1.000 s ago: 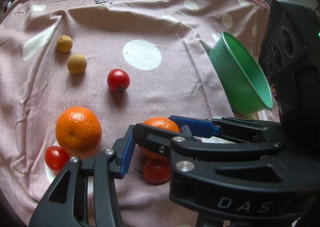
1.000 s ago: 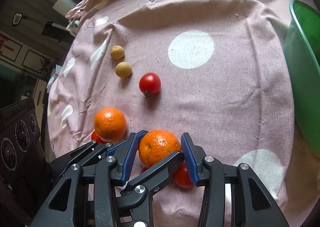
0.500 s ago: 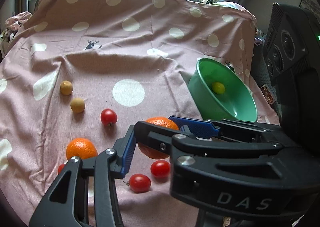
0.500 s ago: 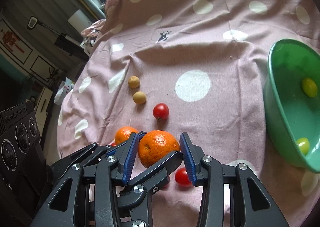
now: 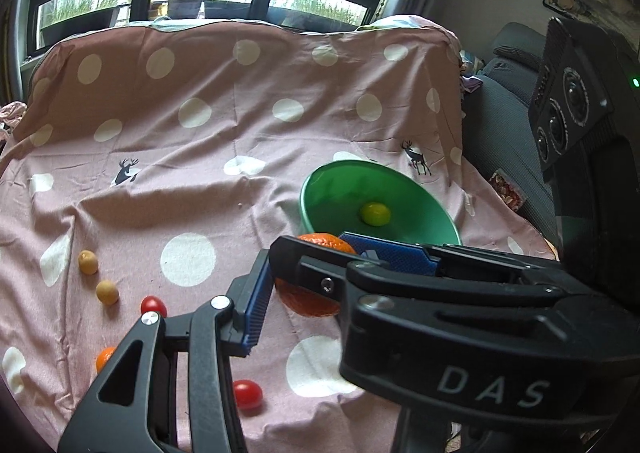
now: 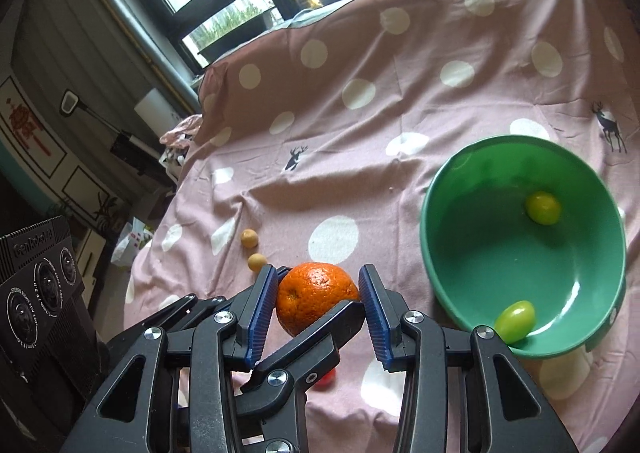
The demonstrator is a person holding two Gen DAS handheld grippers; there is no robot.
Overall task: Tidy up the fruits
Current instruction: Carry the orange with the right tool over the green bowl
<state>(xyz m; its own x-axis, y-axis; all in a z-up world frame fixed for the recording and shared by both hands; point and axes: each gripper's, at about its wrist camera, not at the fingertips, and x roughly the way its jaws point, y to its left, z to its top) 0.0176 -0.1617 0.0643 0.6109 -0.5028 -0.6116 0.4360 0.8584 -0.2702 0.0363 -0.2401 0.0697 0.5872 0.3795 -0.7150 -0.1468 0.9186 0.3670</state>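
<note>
Both grippers have lifted well clear of the pink cloth (image 6: 400, 157), carrying one orange (image 6: 316, 293) between them. The right gripper (image 6: 318, 299) pinches it with both blue pads, and the left gripper (image 5: 304, 273) clamps it crosswise. The cherry tomatoes (image 5: 247, 394) now lie far below, and the green bowl (image 6: 472, 281), holding two green fruits, sits just to the right: the drop seems next.

Soft window daylight, fisheye-warped edges

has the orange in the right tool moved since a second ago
Yes. The orange, gripped in the right tool, has risen off the pink cloth, away from the red tomatoes, and now sits nearer the green bowl.
</note>
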